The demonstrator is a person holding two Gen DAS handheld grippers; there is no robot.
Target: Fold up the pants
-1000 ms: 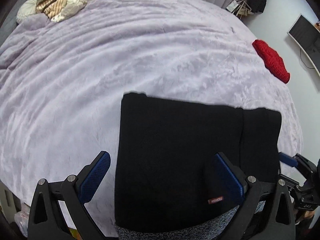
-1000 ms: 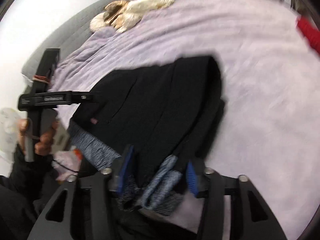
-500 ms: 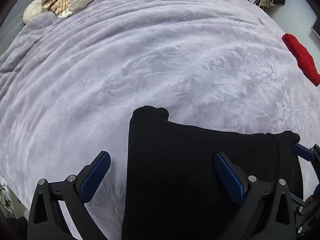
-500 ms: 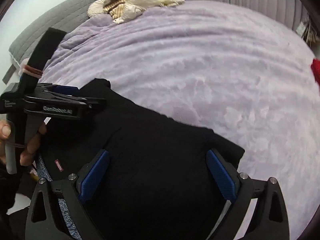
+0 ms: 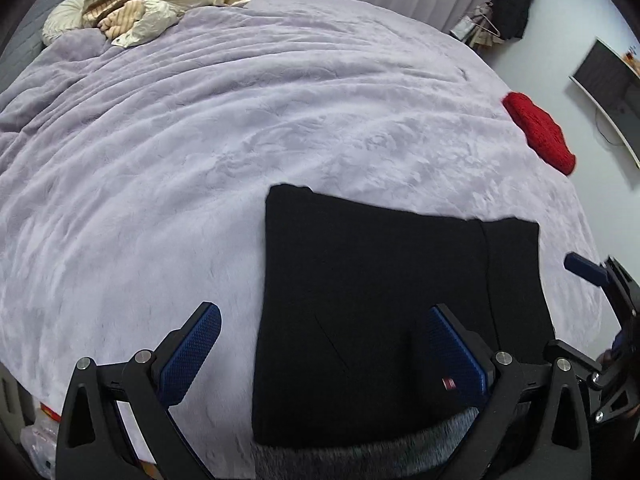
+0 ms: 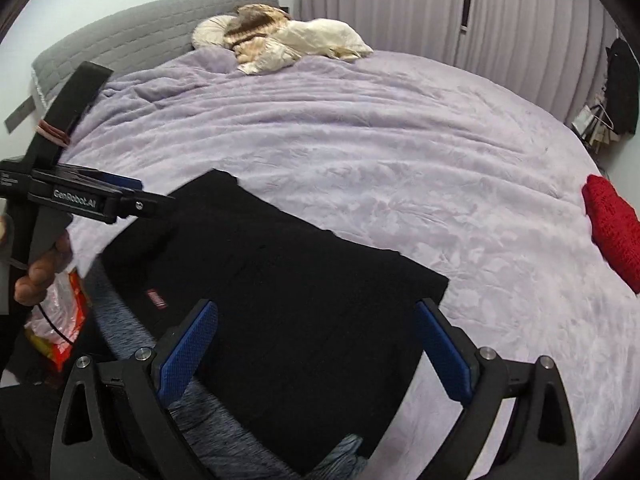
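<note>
The black pants (image 5: pixel 380 320) lie folded in a flat rectangle on the purple bed cover (image 5: pixel 200 140), near its front edge. Their grey waistband (image 5: pixel 360 456) and a small red label (image 5: pixel 449 383) face me. My left gripper (image 5: pixel 323 312) hovers open over the pants' left edge, with one pad above the cover and the other above the cloth. In the right wrist view my right gripper (image 6: pixel 316 306) is over the pants (image 6: pixel 288 292). Its jaws are opening wide; the cloth lies under them and no pad presses on it. A hand holds the left gripper (image 6: pixel 148 192) at the left.
A red knit item (image 5: pixel 538 132) lies at the bed's right edge. Cream and striped clothes (image 5: pixel 152 12) are piled by a pillow at the grey headboard (image 6: pixel 140 40). A monitor (image 5: pixel 608 80) and a hanging dark garment (image 5: pixel 514 4) stand beyond the bed. An orange-and-clear bag (image 6: pixel 60 320) sits low left.
The right gripper, a second ago nearly closed around a grey fold of the pants, has let go, opened wide and drawn back. The left gripper pushed forward, then pulled back, staying open.
</note>
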